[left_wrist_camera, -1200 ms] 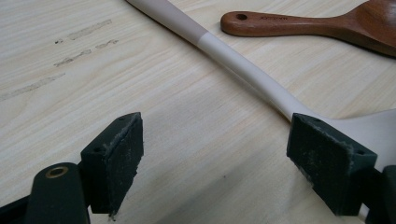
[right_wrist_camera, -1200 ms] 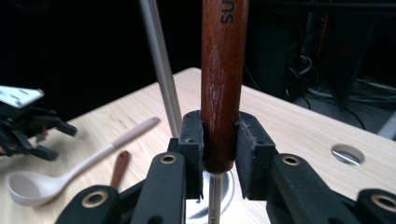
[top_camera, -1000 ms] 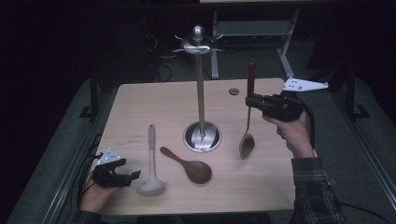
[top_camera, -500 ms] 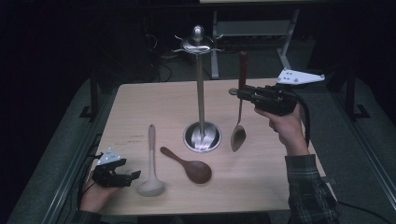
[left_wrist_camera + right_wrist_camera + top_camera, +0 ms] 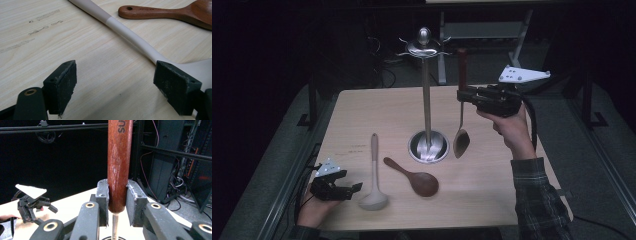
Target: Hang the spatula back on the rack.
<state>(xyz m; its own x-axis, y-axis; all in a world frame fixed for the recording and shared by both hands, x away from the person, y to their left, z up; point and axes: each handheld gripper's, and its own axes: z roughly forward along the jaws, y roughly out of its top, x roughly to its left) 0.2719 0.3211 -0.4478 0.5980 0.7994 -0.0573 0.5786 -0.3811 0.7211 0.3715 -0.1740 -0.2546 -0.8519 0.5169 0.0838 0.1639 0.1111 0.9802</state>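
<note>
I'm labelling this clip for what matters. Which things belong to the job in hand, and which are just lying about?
In the job: the wooden-handled spoon, clamped upright in the right gripper; the metal hanging stand beside it.

Lying about: beige ladle, brown wooden spoon, the left gripper resting open.

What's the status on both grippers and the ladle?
Right gripper shut on ladle, ladle upright, clear of table. Left gripper open, resting by pale spoon. Rack stands close beside ladle, apart.
</note>
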